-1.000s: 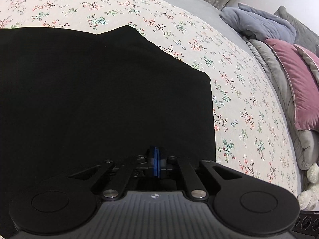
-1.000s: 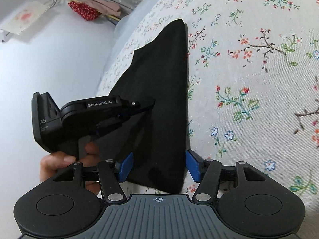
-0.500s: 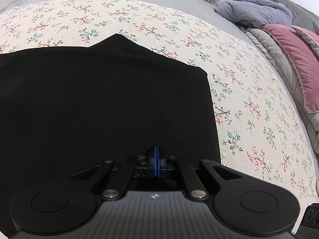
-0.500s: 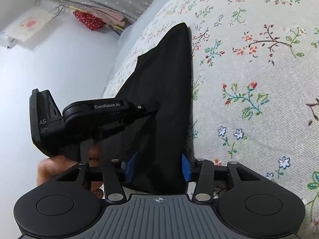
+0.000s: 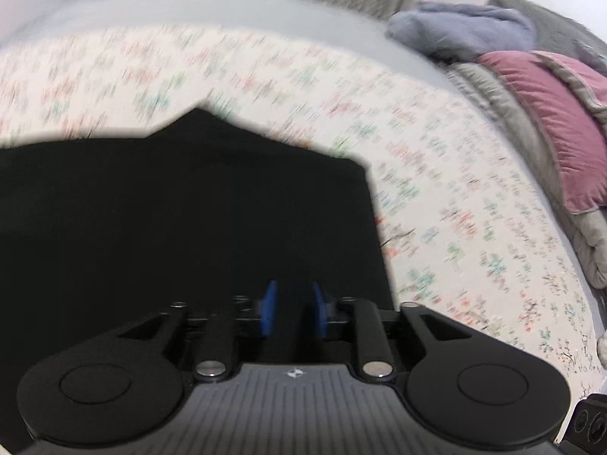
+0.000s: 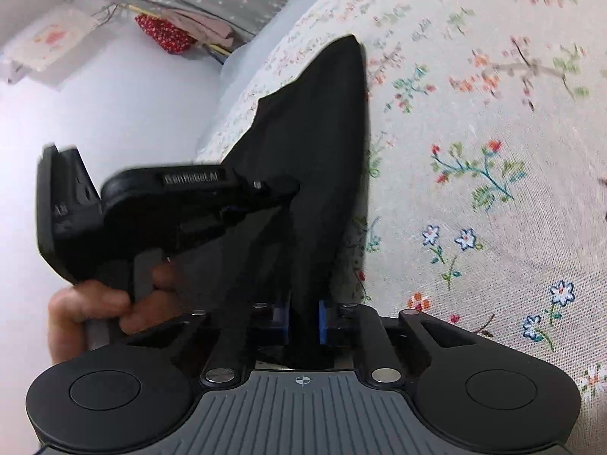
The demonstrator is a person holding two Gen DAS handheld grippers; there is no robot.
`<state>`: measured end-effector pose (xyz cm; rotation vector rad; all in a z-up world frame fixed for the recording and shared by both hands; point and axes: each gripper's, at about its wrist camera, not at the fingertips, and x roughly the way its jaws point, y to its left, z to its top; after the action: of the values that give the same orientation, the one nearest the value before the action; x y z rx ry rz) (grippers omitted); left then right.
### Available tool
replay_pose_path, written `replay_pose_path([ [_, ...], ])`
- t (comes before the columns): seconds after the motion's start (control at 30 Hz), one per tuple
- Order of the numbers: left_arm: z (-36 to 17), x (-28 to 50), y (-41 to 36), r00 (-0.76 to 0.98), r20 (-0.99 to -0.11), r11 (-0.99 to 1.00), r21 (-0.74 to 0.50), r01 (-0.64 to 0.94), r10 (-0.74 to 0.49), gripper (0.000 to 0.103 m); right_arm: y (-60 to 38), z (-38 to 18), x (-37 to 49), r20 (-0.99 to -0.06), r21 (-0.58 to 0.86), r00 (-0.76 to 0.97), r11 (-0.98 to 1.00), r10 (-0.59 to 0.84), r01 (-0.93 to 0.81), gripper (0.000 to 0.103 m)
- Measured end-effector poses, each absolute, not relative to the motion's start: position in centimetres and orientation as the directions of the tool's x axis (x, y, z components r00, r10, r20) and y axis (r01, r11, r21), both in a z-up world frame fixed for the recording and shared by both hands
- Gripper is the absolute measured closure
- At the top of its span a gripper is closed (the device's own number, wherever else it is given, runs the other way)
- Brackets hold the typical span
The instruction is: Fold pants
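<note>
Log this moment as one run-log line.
left tongs: open, above black pants | right tongs: shut on pants edge | pants: partly folded on floral sheet

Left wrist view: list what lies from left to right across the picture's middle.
Black pants → floral bedsheet → grey quilt → pink pillow.

You are gripping matte black hand-held grippers, left hand-held gripper [image 5: 292, 313] showing blue pads [image 5: 270, 313], silver screws, ribbed grey housing, right hand-held gripper [image 6: 302, 322] matching, your bare-skinned left hand [image 6: 110, 303] showing.
</note>
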<state>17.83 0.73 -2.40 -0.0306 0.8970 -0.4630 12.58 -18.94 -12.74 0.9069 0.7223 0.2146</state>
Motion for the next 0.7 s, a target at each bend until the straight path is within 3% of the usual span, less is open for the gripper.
replay_pose_path([
  [0.1,-1.8,18.1,-2.2,0.504,-0.749,0.873,-0.203,0.444,-0.43,0.045,-18.3,-12.0,12.5,-0.504,0.741,0.747,0.662,0.434,0.115,0.091],
  [0.17,-2.0,18.2,-5.5,0.501,-0.772,0.859,-0.11,0.499,-0.39,0.037,-18.2,-12.0,12.7,-0.516,0.732,0.741,0.67,0.43,0.12,0.091],
  [0.23,-2.7,18.1,-9.1,0.516,-0.801,0.832,0.043,0.553,-0.302,0.031,-18.1,-11.9,12.8,-0.52,0.727,0.74,0.676,0.428,0.12,0.092],
  [0.3,-4.0,18.3,-12.8,0.559,-0.818,0.787,0.255,0.562,-0.134,0.031,-18.0,-11.5,12.6,-0.523,0.71,0.743,0.696,0.418,0.108,0.093],
  [0.4,-5.7,18.5,-16.1,0.664,-0.746,0.668,0.519,0.534,0.048,0.032,-17.9,-10.7,12.6,-0.528,0.684,0.747,0.724,0.404,0.091,0.094],
  [0.43,-6.0,18.7,-16.8,0.682,-0.727,0.637,0.565,0.525,0.083,0.038,-17.9,-10.6,12.7,-0.531,0.68,0.745,0.728,0.403,0.091,0.094],
  [0.53,-6.6,20.0,-17.5,0.686,-0.707,0.606,0.624,0.492,0.171,0.082,-17.8,-10.8,12.5,-0.544,0.679,0.736,0.727,0.402,0.105,0.095],
  [0.7,-4.6,20.1,-18.0,0.703,-0.693,0.687,0.589,0.425,0.16,0.085,-18.0,-9.0,11.7,-0.52,0.661,0.755,0.748,0.4,0.059,0.095],
])
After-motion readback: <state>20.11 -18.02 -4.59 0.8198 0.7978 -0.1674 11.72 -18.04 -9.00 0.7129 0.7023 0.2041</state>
